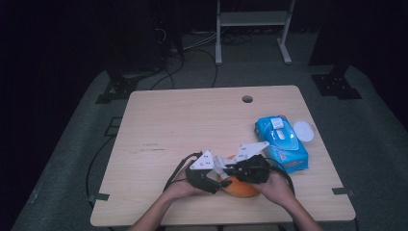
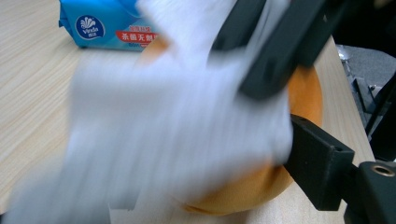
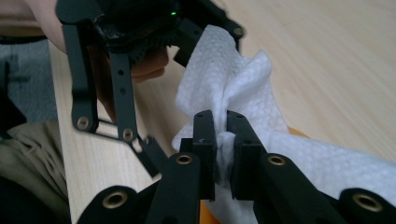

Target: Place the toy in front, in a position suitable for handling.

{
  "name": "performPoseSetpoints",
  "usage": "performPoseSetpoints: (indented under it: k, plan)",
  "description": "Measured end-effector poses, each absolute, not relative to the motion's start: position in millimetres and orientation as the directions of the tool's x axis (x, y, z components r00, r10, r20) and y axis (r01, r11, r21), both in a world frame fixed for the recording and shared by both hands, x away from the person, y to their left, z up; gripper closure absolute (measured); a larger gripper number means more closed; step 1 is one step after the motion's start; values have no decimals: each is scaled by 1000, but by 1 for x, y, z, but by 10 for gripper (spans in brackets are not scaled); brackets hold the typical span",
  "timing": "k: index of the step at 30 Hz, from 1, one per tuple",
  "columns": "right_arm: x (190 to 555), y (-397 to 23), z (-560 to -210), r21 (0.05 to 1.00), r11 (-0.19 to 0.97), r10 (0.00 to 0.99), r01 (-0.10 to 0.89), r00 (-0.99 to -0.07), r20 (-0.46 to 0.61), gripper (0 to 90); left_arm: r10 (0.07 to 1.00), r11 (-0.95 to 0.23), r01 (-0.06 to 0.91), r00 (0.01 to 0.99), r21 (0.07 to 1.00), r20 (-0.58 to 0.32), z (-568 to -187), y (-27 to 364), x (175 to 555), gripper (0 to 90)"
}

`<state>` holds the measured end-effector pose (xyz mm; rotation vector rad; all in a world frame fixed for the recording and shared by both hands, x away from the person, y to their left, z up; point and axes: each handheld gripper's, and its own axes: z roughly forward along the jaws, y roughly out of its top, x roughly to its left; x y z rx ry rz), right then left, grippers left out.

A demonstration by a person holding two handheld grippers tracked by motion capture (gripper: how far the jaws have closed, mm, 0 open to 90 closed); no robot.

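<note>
High view: both grippers meet over an orange round object (image 1: 240, 188) at the near table (image 1: 192, 120) edge, a blue wipes pack (image 1: 281, 142) beyond them. Left gripper view: the left gripper's jaws seem to bracket the orange object, one pad at its side, though the blurred white wipe (image 2: 163, 130) hides the contact. Right gripper view: the right gripper (image 3: 222, 135) is pinched tight on the wipe; keep that pinch firm, drag flat across the surface.

White textured wipe (image 3: 224, 88), crumpled, draped over orange object (image 2: 306, 93)
</note>
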<state>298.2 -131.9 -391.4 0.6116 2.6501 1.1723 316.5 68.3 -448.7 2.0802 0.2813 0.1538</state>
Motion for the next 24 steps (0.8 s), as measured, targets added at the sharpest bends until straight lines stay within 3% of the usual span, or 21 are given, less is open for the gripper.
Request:
performPoseSetpoints:
  k: [8,24]
  plan:
    - [310,-120,-392,707,635,444,312,-896,-3,823,274,-480,165,961,862,-32,-451,69,319,283]
    - [313,-183,-387,759,514,581,400,-813,36,819,262,-478,182,963,859,-58,-454,72,320,280]
